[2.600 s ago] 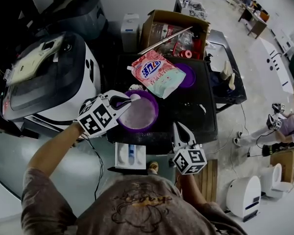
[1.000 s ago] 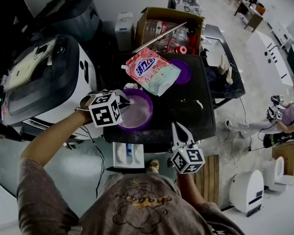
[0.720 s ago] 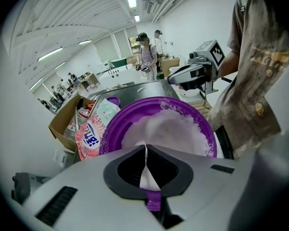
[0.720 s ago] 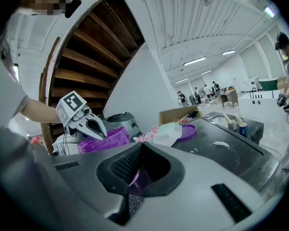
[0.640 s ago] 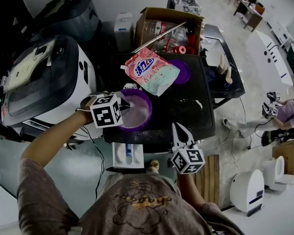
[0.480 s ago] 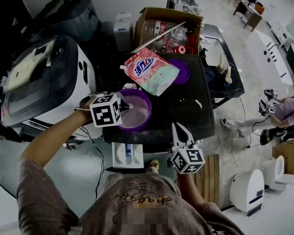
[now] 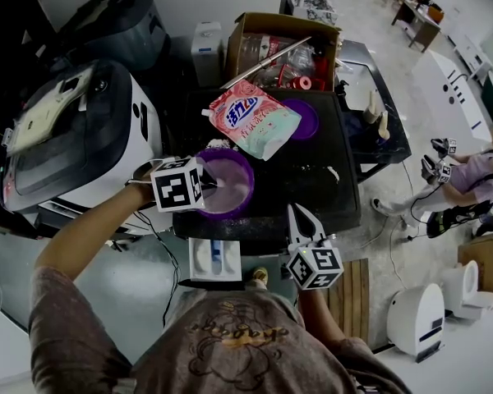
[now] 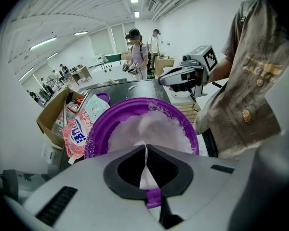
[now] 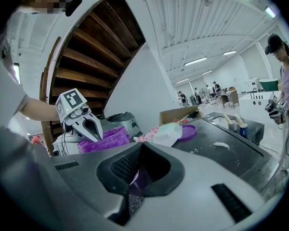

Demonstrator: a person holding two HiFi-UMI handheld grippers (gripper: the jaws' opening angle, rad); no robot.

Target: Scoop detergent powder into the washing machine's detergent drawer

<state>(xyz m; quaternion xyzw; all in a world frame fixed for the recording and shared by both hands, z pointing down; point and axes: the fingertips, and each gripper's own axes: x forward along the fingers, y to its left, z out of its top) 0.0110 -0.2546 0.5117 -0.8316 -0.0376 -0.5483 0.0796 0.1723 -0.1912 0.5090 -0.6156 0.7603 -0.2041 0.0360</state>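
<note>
A purple bowl of white detergent powder sits on the black table. My left gripper reaches over its left rim, shut on a white scoop whose sliver shows between the jaws. The pink detergent bag lies behind the bowl. Below the table's front edge stands the white detergent drawer, pulled out. My right gripper hovers at the front edge, right of the bowl, with its jaws closed; something purple shows low in their gap.
A white and black machine stands to the left. A cardboard box of clutter is at the back, with a purple lid beside the bag. Spilled powder lies on the right. People stand far right.
The left gripper has turned and come lower over the bowl's left rim. The right gripper has barely moved. The person at the far right has walked further away.
</note>
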